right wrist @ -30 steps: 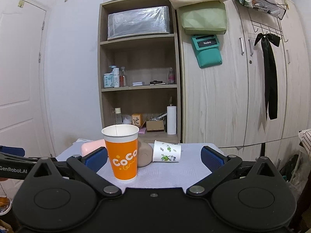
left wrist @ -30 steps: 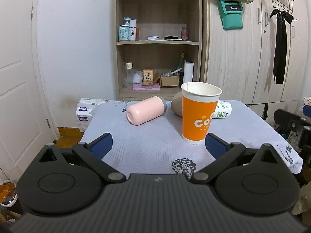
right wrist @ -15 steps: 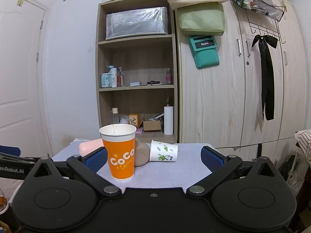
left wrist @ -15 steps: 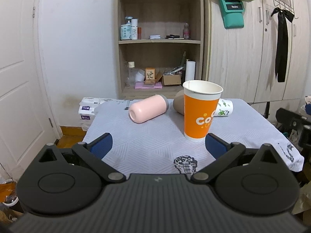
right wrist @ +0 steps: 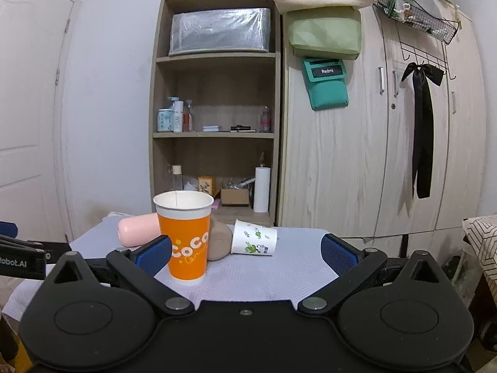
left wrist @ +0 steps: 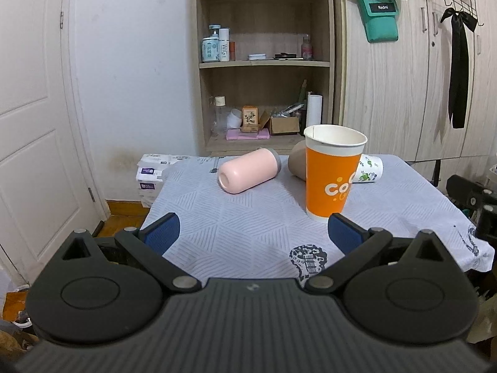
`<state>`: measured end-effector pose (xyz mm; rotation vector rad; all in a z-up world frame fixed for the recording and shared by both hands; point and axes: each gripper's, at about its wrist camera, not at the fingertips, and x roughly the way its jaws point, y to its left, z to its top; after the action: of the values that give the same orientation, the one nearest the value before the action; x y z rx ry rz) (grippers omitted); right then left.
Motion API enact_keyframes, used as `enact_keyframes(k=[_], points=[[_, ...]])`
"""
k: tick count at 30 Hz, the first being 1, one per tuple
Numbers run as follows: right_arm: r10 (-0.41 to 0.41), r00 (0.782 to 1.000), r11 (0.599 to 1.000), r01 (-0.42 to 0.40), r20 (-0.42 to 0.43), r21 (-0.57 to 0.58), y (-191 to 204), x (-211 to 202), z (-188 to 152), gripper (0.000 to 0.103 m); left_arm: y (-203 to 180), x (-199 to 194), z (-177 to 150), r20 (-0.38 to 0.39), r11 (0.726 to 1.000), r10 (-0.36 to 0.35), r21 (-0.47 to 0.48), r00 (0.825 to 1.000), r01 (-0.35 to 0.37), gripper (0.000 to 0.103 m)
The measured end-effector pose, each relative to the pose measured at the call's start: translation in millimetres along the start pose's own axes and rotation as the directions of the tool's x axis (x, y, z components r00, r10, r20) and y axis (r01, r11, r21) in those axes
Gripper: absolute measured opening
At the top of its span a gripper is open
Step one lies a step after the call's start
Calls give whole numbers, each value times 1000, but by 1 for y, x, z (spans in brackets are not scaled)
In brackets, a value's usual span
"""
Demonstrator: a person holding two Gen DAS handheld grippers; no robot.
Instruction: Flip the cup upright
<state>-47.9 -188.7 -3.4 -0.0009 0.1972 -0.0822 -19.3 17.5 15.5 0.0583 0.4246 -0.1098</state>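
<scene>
An orange paper cup (left wrist: pixel 332 174) stands upright on the cloth-covered table (left wrist: pixel 248 217); it also shows in the right wrist view (right wrist: pixel 186 239). A pink cup (left wrist: pixel 248 174) lies on its side behind it to the left, also in the right wrist view (right wrist: pixel 138 230). A tan cup (left wrist: pixel 296 164) and a white patterned paper cup (left wrist: pixel 369 171) lie on their sides behind the orange cup; both show in the right wrist view, tan (right wrist: pixel 219 242) and white (right wrist: pixel 254 241). My left gripper (left wrist: pixel 253 233) is open and empty, in front of the cups. My right gripper (right wrist: pixel 247 253) is open and empty.
A wooden shelf unit (left wrist: pixel 264 62) with bottles and boxes stands behind the table. Wardrobe doors (left wrist: pixel 403 93) are at the right, a white door (left wrist: pixel 31 124) at the left. Tissue packs (left wrist: pixel 149 174) sit by the table's far left corner.
Both grippers have drawn back a little from the table and stay open. The cups have not moved.
</scene>
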Motion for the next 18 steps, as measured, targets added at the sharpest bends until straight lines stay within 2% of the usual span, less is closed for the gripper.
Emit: enact_keyframes(k=[18], points=[[-2, 1000, 1000, 2, -25, -3, -1, 2, 0, 103, 10, 1, 0, 0, 999, 9, -47, 1000, -9, 103]])
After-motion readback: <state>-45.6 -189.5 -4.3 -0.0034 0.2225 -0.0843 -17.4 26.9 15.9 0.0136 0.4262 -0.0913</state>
